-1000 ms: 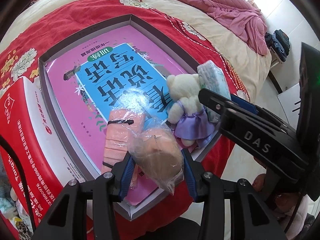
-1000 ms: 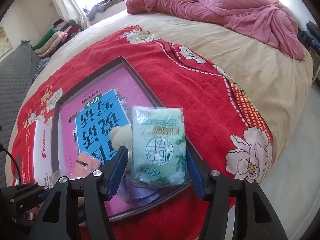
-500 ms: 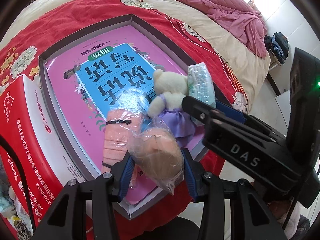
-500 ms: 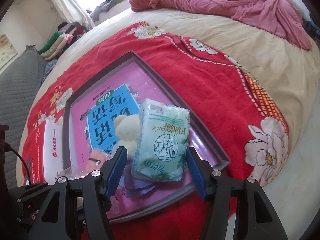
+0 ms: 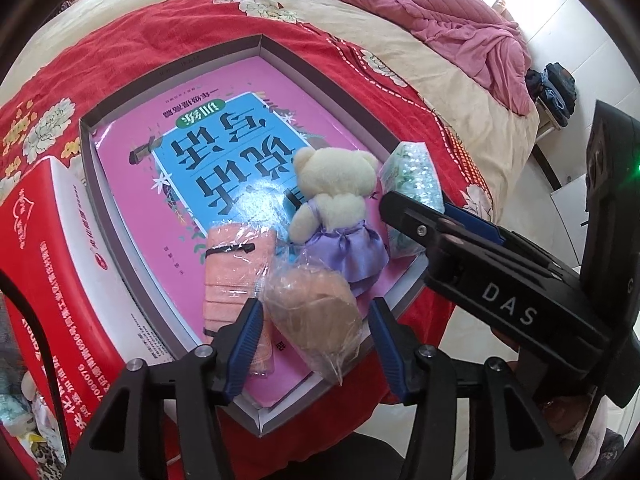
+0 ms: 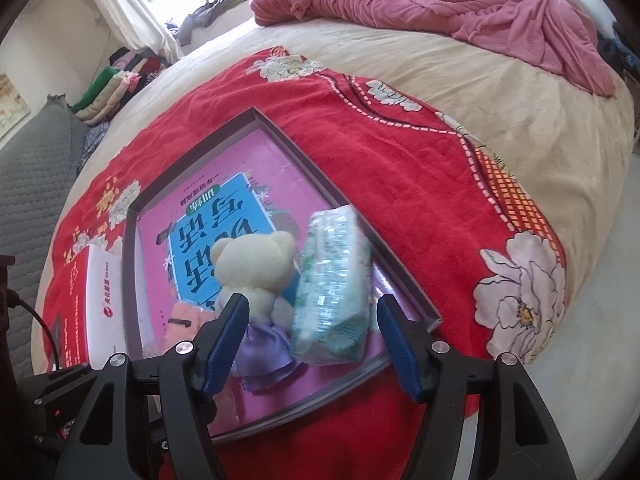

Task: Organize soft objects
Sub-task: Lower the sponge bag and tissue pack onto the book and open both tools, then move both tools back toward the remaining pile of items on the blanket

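A shallow grey box (image 5: 280, 46) lined with a pink and blue book lies on a red blanket. In it lie a wrapped peach towel (image 5: 236, 268), a cream bear in a purple dress (image 5: 336, 204) and a bagged tan plush (image 5: 316, 316). My left gripper (image 5: 316, 336) is open around the tan plush. My right gripper (image 6: 314, 340) is open. The green tissue pack (image 6: 332, 292) stands tilted between its fingers on the box's right side, next to the bear (image 6: 256, 268). The pack also shows in the left wrist view (image 5: 412, 196).
A red and white carton (image 5: 44, 248) lies left of the box. The box sits near the bed's front edge, with floor beyond at right. A crumpled pink quilt (image 6: 440, 4) lies at the far side of the cream bedspread (image 6: 500, 92). Folded clothes (image 6: 120, 76) are stacked by the window.
The right gripper has brought the tissue pack into the box and opened. The pack has tipped on edge beside the bear. The left gripper stays around the tan plush.
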{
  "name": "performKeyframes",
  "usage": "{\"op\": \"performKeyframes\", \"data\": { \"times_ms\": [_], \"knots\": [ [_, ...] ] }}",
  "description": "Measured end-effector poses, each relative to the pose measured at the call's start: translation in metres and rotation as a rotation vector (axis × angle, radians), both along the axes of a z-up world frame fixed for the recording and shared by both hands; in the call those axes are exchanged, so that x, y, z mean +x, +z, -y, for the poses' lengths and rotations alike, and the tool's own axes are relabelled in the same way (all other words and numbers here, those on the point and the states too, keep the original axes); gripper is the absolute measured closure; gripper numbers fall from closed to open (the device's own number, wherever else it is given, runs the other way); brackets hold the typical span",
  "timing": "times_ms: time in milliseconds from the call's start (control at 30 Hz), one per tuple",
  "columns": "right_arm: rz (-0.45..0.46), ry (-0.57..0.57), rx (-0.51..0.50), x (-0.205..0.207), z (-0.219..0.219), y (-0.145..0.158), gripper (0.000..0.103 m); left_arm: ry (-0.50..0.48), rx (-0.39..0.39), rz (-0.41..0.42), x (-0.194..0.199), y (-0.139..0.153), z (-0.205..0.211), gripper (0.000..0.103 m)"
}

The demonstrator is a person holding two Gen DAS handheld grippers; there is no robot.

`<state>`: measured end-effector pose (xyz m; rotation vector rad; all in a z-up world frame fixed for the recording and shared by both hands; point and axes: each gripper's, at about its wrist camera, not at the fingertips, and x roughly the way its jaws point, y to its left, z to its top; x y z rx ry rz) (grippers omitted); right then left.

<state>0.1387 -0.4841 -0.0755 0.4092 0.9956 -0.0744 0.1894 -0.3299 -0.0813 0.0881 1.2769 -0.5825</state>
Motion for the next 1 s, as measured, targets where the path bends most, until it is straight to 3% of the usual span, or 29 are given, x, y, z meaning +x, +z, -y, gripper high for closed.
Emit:
{"op": "performKeyframes", "data": {
  "times_ms": [333,567,833,1000],
  "knots": [
    [0.016,-0.025,-0.012,-0.012,0.008,0.013,0.035,0.037,-0.003,0.017,-0.002,0.010,-0.016,0.043],
    [0.024,-0.037,-0.030,-0.024,0.009,0.021,0.035,0.041,-0.017,0.057,-0.014,0.031,-0.024,0.035],
    [0.039,-0.057,-0.066,-0.039,0.010,0.036,0.034,0.047,-0.024,0.102,-0.029,0.054,-0.031,0.035],
    [0.061,-0.057,-0.074,-0.046,0.006,0.048,0.034,0.050,-0.020,0.116,-0.039,0.062,-0.036,0.029]
  ]
}}
